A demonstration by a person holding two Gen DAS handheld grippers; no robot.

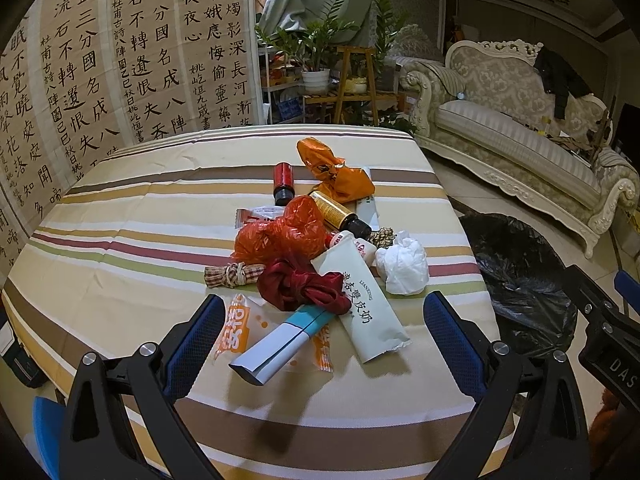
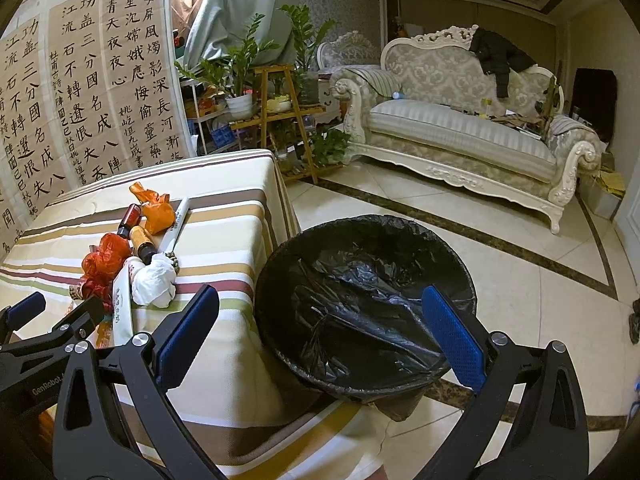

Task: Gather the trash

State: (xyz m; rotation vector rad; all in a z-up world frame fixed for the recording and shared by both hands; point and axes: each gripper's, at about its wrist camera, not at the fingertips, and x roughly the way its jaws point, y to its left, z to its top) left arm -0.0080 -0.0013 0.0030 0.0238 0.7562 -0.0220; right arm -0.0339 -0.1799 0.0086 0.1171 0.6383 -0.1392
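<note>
A heap of trash lies mid-table on the striped cloth [image 1: 132, 216]: a red plastic bag [image 1: 280, 230], an orange bag [image 1: 340, 172], a dark red knotted ribbon [image 1: 300, 286], a white wrapper with green print [image 1: 360, 308], a crumpled white tissue [image 1: 404, 266], two small bottles [image 1: 283, 183] and a light blue box [image 1: 280, 340]. My left gripper [image 1: 324, 332] stands open just short of the heap, the blue box between its fingers. My right gripper [image 2: 320, 328] hangs open over the black-lined bin [image 2: 364, 300] beside the table. Both hold nothing.
The bin stands on the tiled floor [image 2: 520, 248] at the table's right edge. A cream sofa [image 2: 460, 128] lines the far wall, and a plant stand [image 2: 280, 120] sits behind the table. Calligraphy sheets [image 1: 100, 60] hang to the left.
</note>
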